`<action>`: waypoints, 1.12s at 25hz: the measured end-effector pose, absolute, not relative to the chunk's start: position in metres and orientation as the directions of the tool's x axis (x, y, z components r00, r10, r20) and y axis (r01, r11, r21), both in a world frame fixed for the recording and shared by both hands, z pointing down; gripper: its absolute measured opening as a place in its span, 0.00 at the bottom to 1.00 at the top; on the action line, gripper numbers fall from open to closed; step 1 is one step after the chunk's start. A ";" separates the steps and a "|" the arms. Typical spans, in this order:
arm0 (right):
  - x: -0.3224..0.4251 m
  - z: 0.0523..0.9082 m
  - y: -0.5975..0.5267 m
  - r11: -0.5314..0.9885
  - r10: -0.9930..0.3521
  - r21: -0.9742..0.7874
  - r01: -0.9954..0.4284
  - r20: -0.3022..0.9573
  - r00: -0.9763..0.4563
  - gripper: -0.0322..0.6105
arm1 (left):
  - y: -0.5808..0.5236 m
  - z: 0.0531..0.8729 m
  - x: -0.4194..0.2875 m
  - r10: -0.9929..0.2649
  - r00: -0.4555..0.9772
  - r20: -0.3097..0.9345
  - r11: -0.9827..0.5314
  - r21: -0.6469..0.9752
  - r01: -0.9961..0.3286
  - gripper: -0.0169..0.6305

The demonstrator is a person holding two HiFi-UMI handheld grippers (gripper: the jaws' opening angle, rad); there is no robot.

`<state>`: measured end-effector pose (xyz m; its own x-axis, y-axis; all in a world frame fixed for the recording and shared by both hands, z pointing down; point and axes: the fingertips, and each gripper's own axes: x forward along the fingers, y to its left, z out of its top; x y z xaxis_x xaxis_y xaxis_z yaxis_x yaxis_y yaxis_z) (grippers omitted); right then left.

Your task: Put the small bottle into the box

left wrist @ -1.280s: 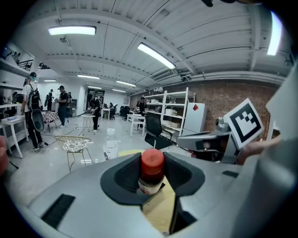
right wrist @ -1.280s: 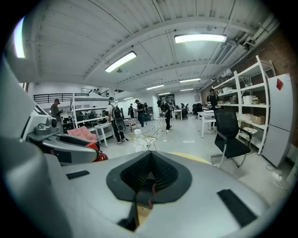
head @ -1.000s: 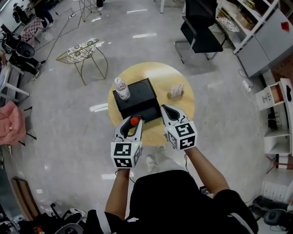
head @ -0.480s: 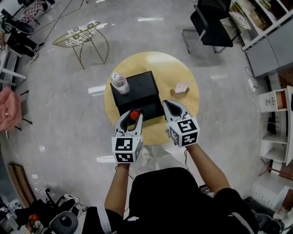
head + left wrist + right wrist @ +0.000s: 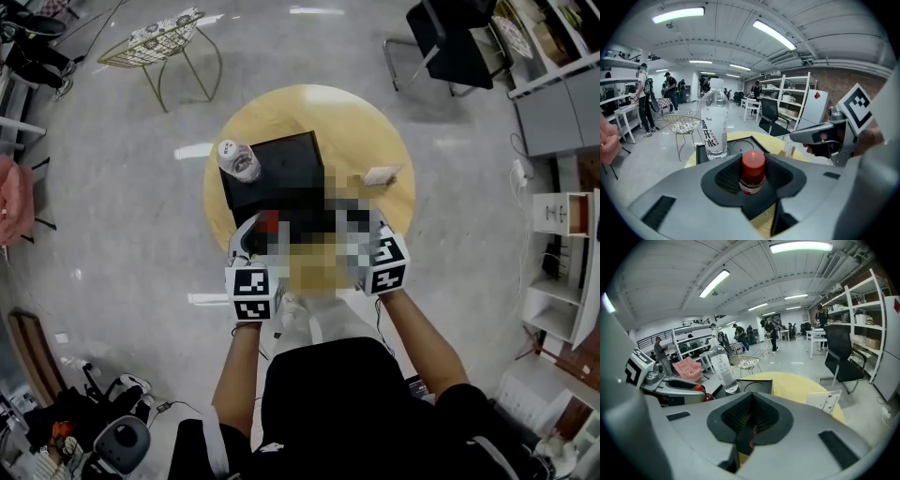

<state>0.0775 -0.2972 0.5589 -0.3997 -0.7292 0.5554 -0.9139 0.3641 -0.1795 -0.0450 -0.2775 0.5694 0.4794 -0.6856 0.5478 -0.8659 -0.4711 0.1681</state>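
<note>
Red-capped small bottle sits clamped upright in left gripper, short of the black box; right gripper is closed, empty. Risk: tall water bottle on the box, perhaps near the opening, gets knocked over.

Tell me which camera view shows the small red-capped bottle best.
The left gripper view: the small bottle stands upright between the left gripper's jaws, cap and label plain. The head view shows only a red spot; the right gripper view only a sliver of red cap.
</note>
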 end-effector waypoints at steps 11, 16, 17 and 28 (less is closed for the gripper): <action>0.084 0.596 -0.299 0.365 -0.679 -0.197 -0.910 0.612 -0.405 0.05 | -0.286 0.614 -0.039 -0.658 0.464 0.593 -0.447 0.188 -0.875 0.26; 0.082 0.609 -0.306 0.360 -0.664 -0.205 -0.910 0.629 -0.404 0.05 | -0.295 0.628 -0.037 -0.650 0.456 0.607 -0.445 0.183 -0.877 0.26; 0.081 0.611 -0.307 0.359 -0.662 -0.207 -0.910 0.631 -0.405 0.05 | -0.297 0.630 -0.036 -0.650 0.456 0.609 -0.443 0.183 -0.877 0.26; 0.082 0.628 -0.311 0.358 -0.639 -0.215 -0.909 0.653 -0.406 0.05 | -0.302 0.652 -0.034 -0.653 0.436 0.620 -0.436 0.163 -0.885 0.26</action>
